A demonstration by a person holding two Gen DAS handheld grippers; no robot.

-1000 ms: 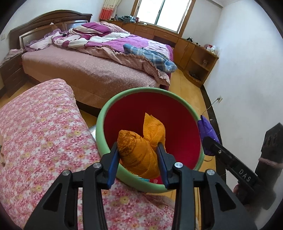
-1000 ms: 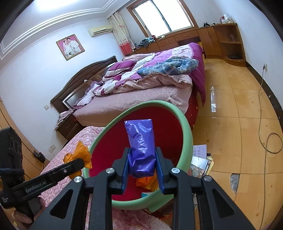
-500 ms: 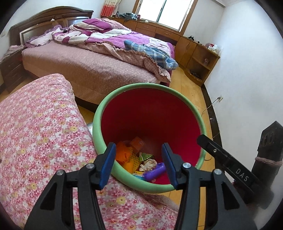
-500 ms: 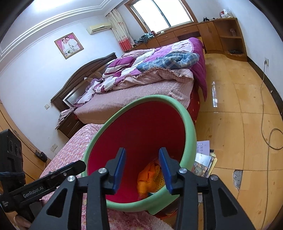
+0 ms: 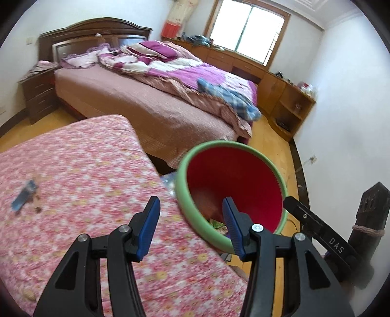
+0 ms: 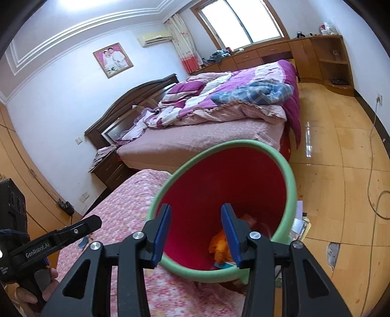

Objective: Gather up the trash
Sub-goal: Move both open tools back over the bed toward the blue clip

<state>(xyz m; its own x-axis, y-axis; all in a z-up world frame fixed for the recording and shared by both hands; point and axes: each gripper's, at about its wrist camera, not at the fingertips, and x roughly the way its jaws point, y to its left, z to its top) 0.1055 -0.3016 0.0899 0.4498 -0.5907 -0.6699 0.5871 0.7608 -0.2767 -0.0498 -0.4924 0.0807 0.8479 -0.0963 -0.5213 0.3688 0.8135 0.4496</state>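
Both my grippers hang empty, jaws just opened: the left gripper (image 5: 190, 225) low centre over the mattress (image 5: 80, 185), the right gripper (image 6: 195, 231) over the bin (image 6: 290, 180). Dropped trash sits in the bin's bottom. Next, a blue wrapper (image 5: 24, 198) at mid-left: I'd swing left, come down flat, pinch its middle.

Daylight from window (image 5: 248, 29), overexposed to white in both views. Room bright, walls evenly lit, shadows soft. Ceiling glare patch (image 6: 80, 3) in right view. Strong fisheye bend, dark vignette at corners. Left view motion-blurred: floral cover (image 5: 73, 170) smeared, small blue scrap (image 5: 24, 195) on it perhaps wrapper. Floor (image 6: 341, 146) shows glossy reflection.
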